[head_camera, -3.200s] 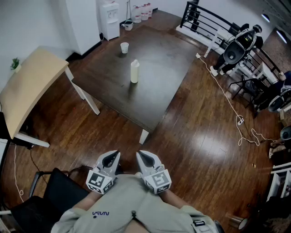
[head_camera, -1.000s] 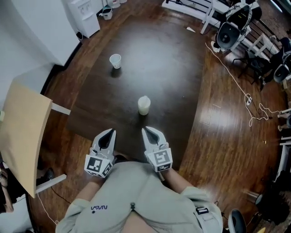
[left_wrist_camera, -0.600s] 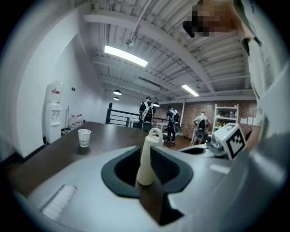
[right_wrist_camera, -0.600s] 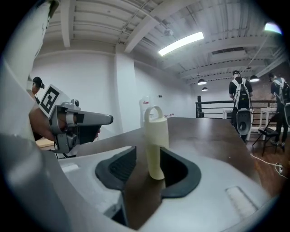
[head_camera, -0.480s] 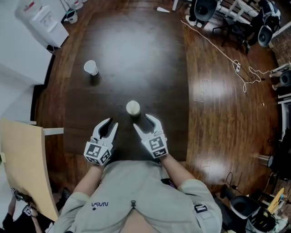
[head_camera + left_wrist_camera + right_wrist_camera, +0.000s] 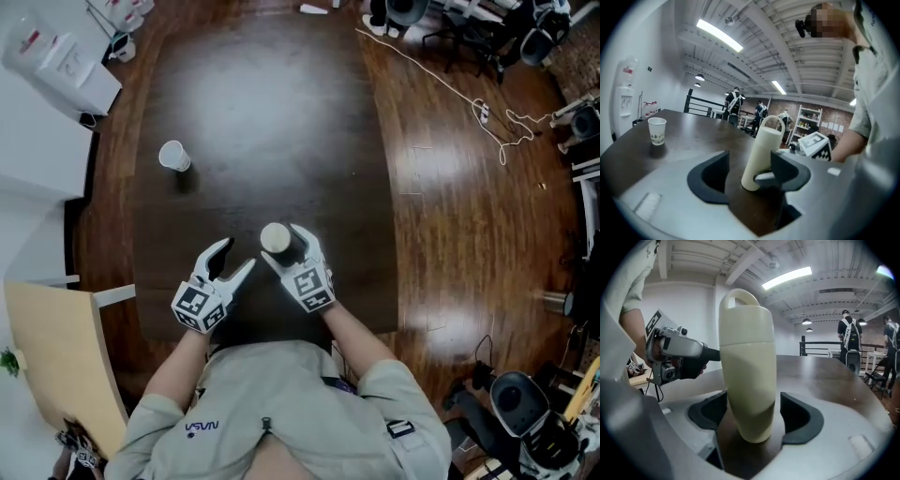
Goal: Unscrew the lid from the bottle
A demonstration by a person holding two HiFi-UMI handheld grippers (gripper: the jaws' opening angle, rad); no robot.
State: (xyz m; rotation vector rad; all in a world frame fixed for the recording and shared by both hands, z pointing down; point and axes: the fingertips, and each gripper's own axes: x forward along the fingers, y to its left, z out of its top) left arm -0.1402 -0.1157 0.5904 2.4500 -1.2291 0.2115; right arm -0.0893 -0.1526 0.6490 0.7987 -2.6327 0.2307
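- Your right gripper has its jaws spread wide, having just been opening. The cream bottle stands upright between them with a clear gap at the right-hand jaw, so nothing is gripped.
- Your left gripper is released too, its jaws having just been opening. The bottle stands just ahead of them, close to the right-hand jaw, and no pad presses on it.
- The bottle sits on the dark table near the edge closest to you. Its lid, with a loop handle on top, is still on (both are plain cream all over).
- A paper cup stands well apart, farther back on your left. Its small printed pattern is too fine to read.
- Your shirt carries "NASA" in dark letters.
- A white dispenser beyond the table has a red label, unreadable.
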